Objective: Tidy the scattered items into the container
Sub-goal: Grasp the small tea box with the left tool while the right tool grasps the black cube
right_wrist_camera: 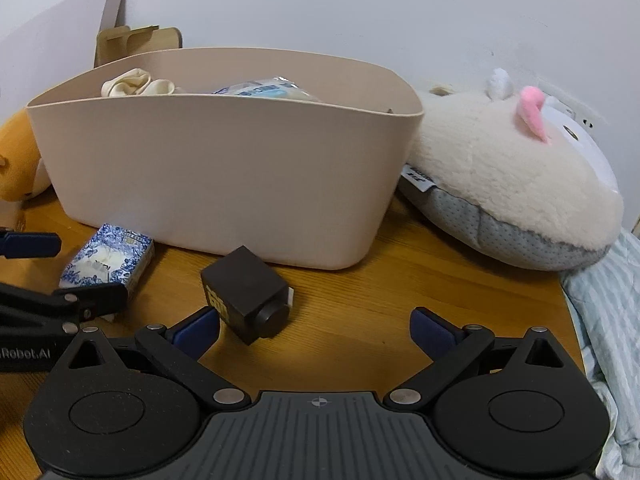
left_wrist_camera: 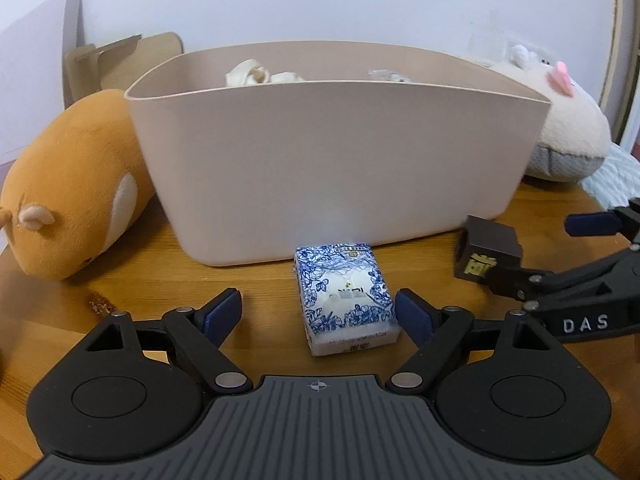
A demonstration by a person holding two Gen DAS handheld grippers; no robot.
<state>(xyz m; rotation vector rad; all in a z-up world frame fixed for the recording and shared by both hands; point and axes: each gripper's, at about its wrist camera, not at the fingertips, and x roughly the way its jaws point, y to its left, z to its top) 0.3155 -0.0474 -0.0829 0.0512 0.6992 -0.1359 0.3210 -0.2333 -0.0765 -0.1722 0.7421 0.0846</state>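
- We see the left gripper (left_wrist_camera: 318,312) with its jaws spread wide; its blue, flat-faced pads (left_wrist_camera: 222,312) flank a small rectangular box printed with a blue-and-white floral pattern (left_wrist_camera: 345,300). The right-hand pad sits just beside the box's edge; we cannot tell whether it touches. The left-hand pad stands apart from it, so nothing is grasped.
- The floral box lies flat on the warm-toned wooden tabletop (left_wrist_camera: 160,280), directly in front of the container's near wall.
- The container is a smooth, matte beige plastic tub with rounded corners and flared walls (left_wrist_camera: 340,168). Inside it we see crumpled cream-coloured fabric (right_wrist_camera: 136,82) and a glossy clear packet with blue print (right_wrist_camera: 264,90).
- The right gripper (right_wrist_camera: 316,330) is also released, jaws wide. A dark brown cube-shaped box with gold lettering and a round knob (right_wrist_camera: 244,292) lies on the wood next to its left pad, tilted on one corner and not clamped.
- A soft orange plush animal with a cream patch (left_wrist_camera: 76,188) lies left of the tub; a fluffy cream plush with a pink ear and grey mesh underside (right_wrist_camera: 516,184) rests against its right end.
- Pale blue striped cloth (right_wrist_camera: 604,320) hangs at the table's right edge.
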